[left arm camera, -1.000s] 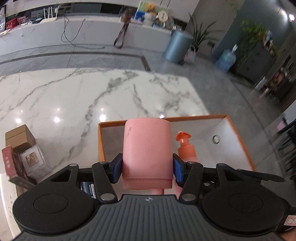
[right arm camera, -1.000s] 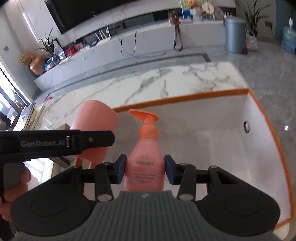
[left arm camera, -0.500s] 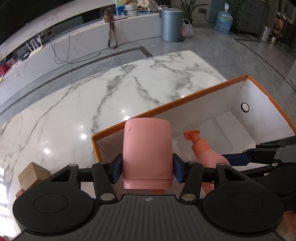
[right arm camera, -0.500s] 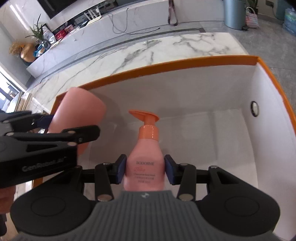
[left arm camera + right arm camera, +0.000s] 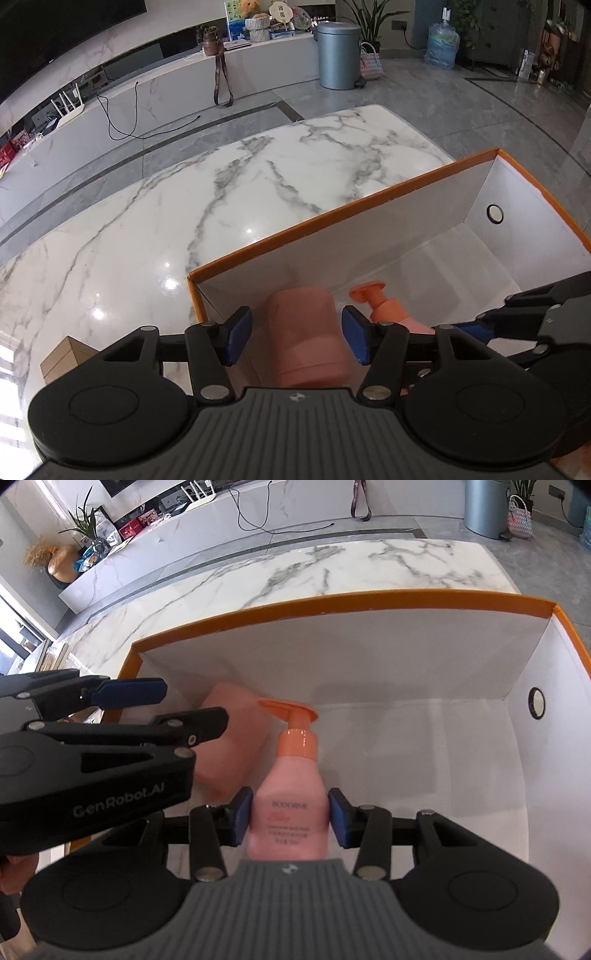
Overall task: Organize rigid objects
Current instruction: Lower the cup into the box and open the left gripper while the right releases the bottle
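Inside the orange-rimmed box [image 5: 332, 218], the pink cup [image 5: 306, 336] sits in its left corner; left gripper [image 5: 297, 334] has just been opening, pads now clear of it; right gripper [image 5: 290, 818] clamps the pump bottle [image 5: 288, 812] beside the cup; small cartons [image 5: 66, 354] lie outside, left of the box.

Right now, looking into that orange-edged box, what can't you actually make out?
- Cup base: left view, hidden by the gripper body; cannot tell if it rests on the box floor.
- Bottle bottom: right view, cut off by the gripper body.
- Bottle's small print: too small.
- Cup's left side: right view, behind the left gripper.
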Available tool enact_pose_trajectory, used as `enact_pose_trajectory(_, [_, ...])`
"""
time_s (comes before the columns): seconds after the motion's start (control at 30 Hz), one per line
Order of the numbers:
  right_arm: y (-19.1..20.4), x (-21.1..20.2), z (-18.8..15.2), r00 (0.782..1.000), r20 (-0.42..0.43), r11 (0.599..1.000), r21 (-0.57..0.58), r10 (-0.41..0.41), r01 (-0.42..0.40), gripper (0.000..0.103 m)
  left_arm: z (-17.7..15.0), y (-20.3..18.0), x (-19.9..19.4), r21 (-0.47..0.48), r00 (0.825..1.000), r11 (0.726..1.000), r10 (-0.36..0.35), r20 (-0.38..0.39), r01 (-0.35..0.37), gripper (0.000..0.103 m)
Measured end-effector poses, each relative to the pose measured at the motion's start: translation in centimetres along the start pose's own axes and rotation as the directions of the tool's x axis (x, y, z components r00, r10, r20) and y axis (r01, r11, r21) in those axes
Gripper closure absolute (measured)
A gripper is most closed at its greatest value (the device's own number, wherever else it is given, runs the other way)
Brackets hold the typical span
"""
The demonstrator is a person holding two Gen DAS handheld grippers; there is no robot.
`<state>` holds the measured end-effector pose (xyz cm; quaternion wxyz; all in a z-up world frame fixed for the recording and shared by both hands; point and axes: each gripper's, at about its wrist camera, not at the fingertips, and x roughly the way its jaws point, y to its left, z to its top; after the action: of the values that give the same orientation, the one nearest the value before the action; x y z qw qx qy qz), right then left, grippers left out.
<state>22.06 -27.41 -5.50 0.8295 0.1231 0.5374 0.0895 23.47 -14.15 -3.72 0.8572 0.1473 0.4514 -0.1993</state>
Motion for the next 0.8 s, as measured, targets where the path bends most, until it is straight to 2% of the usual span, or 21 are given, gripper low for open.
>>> enact_pose_trajectory(0.2, [0.5,0.4,0.0,1.0,-0.024,1.0,0.006,-0.011,0.011,0.058,-0.5,1.2,-2.3,-0.056,0.997,0.998,-0.034,0.074,0.038,0.037])
enact_pose_trajectory(0.4, [0.8,1.0,0.2,0.998,-0.054,0.999,0.025,-0.024,0.026,0.058,-1.3,3.5,-4.9,-0.158,0.989,0.985,-0.043,0.141,0.065,0.037])
enact_pose_trajectory(0.5, [1.2,1.2,0.4,0.998,-0.055,0.999,0.026,-0.021,0.022,0.058,-1.8,4.6,-5.0,-0.195,0.991,0.979,-0.028,0.131,0.054,0.037])
enact_pose_trajectory(0.63, [2.0,1.6,0.8,0.998,-0.059,1.0,0.021,-0.012,0.014,0.058,-2.7,6.0,-4.1,-0.253,0.993,0.962,-0.081,0.084,0.1,0.039])
enact_pose_trajectory(0.8, [3.3,2.3,1.2,0.998,-0.059,0.999,-0.028,-0.019,0.017,0.058,-3.8,7.1,-2.9,-0.309,0.987,0.938,-0.151,0.055,0.161,0.058])
